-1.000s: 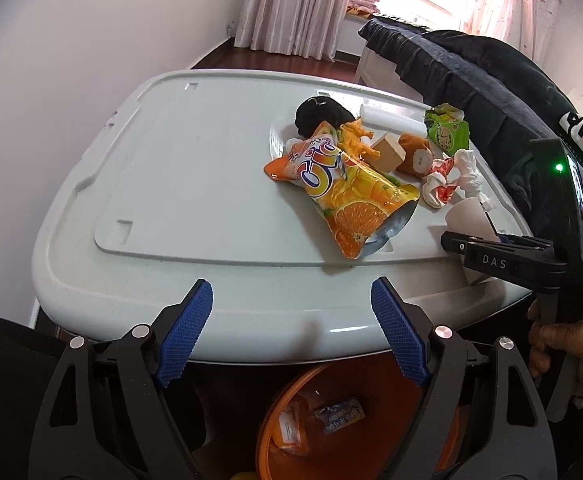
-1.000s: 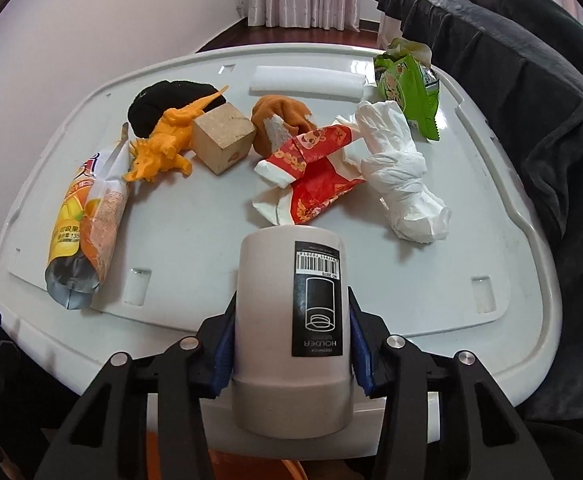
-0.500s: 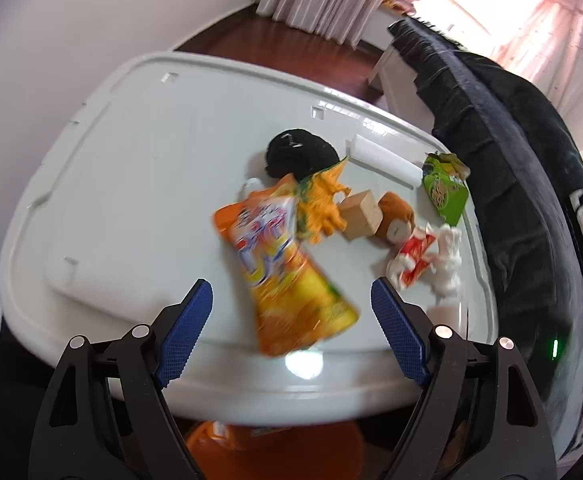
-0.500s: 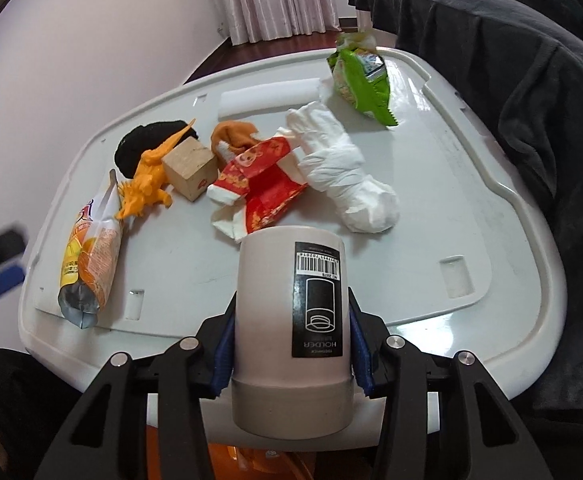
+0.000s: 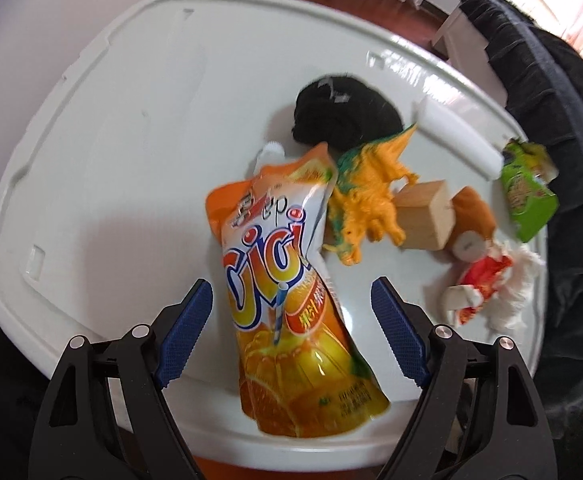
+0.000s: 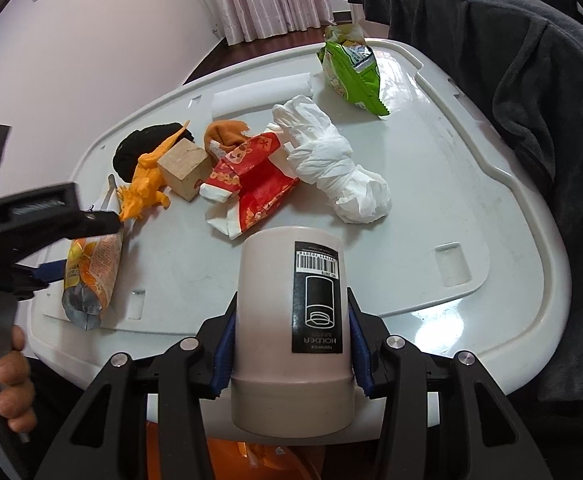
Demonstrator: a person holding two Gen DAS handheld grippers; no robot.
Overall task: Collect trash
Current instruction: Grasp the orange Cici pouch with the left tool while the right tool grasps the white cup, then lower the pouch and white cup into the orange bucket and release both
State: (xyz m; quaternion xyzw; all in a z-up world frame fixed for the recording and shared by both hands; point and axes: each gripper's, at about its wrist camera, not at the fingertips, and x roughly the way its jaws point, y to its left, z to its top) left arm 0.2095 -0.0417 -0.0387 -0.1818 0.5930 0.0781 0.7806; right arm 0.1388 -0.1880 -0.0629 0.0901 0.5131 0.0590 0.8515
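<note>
White lid, left claw now over juice pouch

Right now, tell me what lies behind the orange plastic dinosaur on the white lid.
Behind the orange plastic dinosaur sits a black bundle of fabric, partly covered by its tail, on the white plastic lid. Beyond it lies a white foam strip. Whatever is under the bundle is hidden.

Left wrist view: steeply down, close over the surface's near-left edge, orange drink pouch just ahead. Right wrist view: lower, slanting across the surface from its near edge. Both share the pouch, orange dinosaur, wooden block.
</note>
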